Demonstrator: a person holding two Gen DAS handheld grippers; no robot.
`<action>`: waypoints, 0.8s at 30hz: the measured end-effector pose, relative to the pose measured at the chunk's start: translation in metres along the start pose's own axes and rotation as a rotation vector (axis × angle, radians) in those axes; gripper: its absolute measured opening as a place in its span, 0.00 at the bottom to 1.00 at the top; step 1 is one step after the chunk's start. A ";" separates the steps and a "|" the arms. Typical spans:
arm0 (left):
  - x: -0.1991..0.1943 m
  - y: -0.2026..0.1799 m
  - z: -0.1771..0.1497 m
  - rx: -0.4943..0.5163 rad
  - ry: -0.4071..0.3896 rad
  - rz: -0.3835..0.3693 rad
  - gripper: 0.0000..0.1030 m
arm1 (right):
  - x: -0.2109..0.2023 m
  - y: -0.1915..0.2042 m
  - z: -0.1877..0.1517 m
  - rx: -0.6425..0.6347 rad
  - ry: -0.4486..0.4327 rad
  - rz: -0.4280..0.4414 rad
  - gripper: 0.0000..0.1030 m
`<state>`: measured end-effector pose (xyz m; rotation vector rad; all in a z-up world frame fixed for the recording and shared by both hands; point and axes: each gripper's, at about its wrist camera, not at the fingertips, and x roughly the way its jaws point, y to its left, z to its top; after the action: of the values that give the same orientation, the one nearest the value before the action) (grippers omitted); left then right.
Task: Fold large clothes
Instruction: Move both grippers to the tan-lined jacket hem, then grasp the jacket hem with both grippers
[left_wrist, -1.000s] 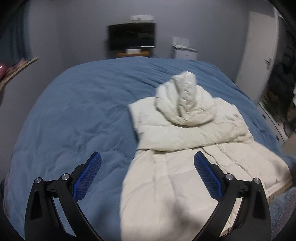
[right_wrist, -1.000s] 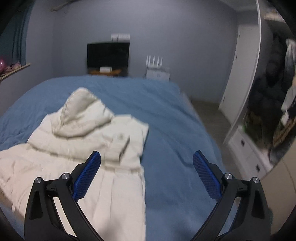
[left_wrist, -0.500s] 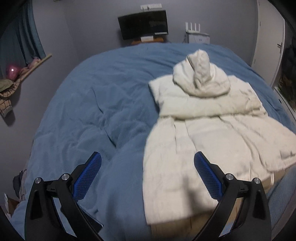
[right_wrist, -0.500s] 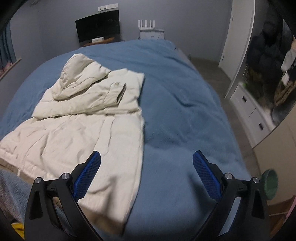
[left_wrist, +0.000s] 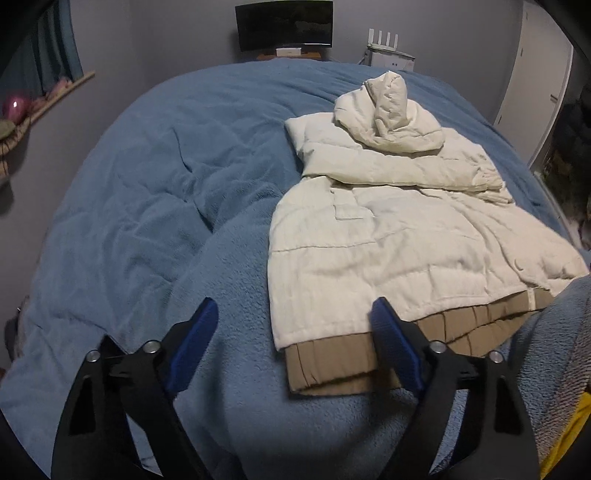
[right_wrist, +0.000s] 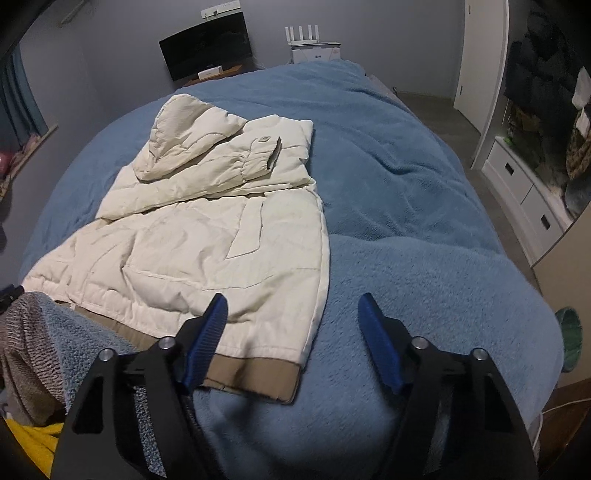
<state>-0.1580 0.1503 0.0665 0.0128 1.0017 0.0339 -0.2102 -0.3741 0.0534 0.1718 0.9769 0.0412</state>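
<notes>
Just beyond each open gripper (left_wrist: 295, 343) (right_wrist: 291, 341), the cream jacket's (left_wrist: 388, 229) (right_wrist: 207, 236) hem.

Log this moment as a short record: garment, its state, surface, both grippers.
garment: cream hooded jacket, tan lining showing at the hem
state: sleeves folded across the chest, hood on top
surface: blue blanket on a bed
left gripper: open, jaws just closing, hem corner between them, not pressed
right gripper: open, jaws just closing, over the opposite hem corner
</notes>
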 end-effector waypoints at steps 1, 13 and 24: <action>0.001 0.000 0.001 -0.003 0.001 -0.003 0.74 | 0.000 -0.001 0.000 0.001 0.004 0.003 0.61; 0.012 0.013 -0.006 -0.095 0.067 -0.169 0.63 | 0.007 -0.003 -0.008 0.037 0.075 0.058 0.59; 0.012 0.011 -0.008 -0.077 0.085 -0.219 0.50 | 0.014 0.001 -0.017 0.042 0.127 0.100 0.51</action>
<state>-0.1588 0.1617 0.0518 -0.1696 1.0811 -0.1285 -0.2161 -0.3697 0.0325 0.2591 1.0961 0.1246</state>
